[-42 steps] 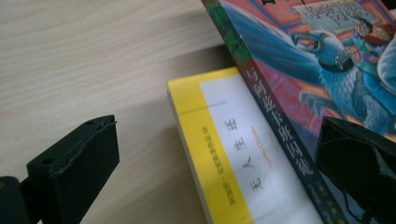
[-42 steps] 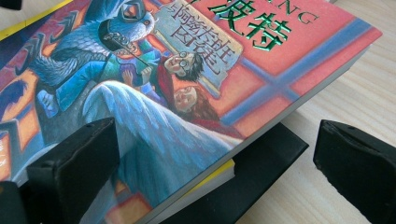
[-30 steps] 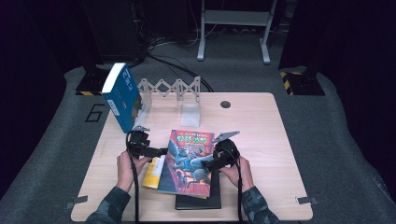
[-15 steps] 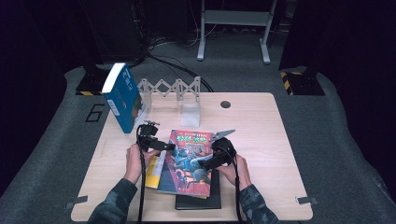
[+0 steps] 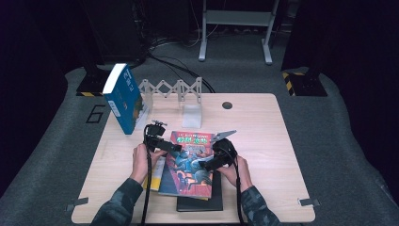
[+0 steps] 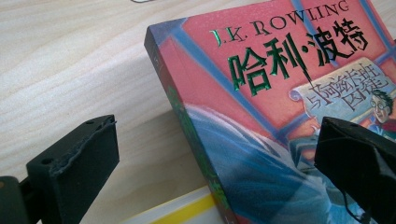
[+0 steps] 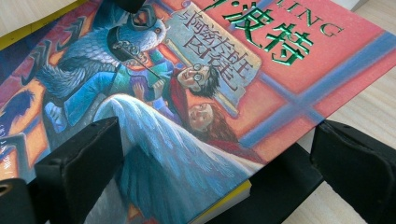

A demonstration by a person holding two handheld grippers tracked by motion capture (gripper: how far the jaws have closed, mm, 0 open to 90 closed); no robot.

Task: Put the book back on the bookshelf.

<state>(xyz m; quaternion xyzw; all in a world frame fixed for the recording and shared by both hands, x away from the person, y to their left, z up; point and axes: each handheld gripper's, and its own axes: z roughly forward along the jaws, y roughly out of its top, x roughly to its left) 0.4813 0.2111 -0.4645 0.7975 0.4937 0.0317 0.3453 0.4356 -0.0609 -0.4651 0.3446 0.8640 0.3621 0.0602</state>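
Both the left gripper (image 5: 175, 148) and right gripper (image 5: 202, 165) hold their jaws apart, straddling opposite edges of the red book (image 5: 190, 165) between them.

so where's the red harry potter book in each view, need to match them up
High view: the red book lies on top of the stack at the table's near centre, between the two grippers.
Left gripper view: its spine corner and title take up the right side.
Right gripper view: its cover spans the picture, near corner between the jaws.
Shared landmark: the green foil title characters.
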